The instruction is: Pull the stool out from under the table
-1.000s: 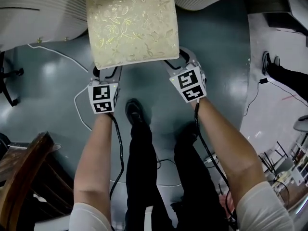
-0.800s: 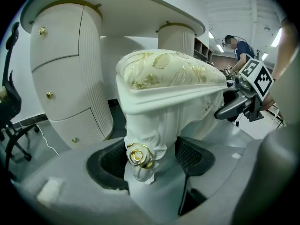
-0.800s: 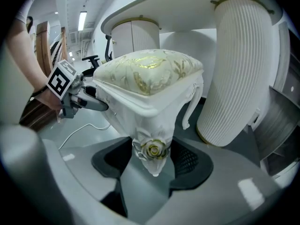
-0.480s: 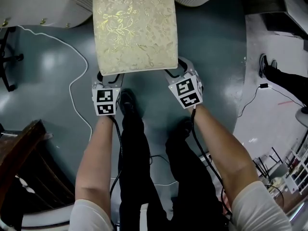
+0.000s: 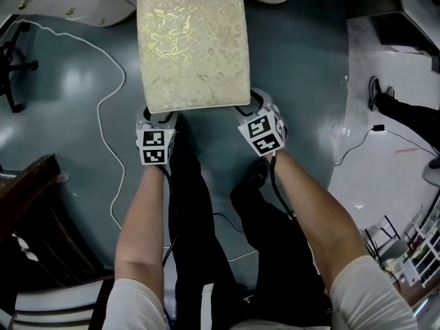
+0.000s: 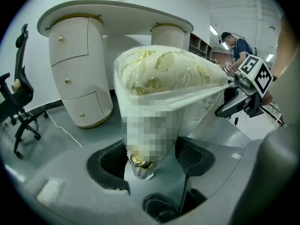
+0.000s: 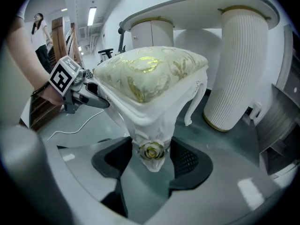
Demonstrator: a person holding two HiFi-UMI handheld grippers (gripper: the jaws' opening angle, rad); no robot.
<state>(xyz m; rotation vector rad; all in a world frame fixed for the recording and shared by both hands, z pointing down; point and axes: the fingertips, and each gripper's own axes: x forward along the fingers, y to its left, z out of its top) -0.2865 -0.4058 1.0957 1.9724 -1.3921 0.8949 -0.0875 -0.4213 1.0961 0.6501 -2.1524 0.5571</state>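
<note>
While in both jaws, stool (image 5: 192,47) upright.

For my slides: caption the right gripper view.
Right gripper clamped on a leg of the stool, white table behind.

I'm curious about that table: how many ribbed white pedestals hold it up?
2: one ribbed white pedestal with gold-knobbed drawers left of the cream-and-gold cushioned stool, the other behind it. More may be hidden.
</note>
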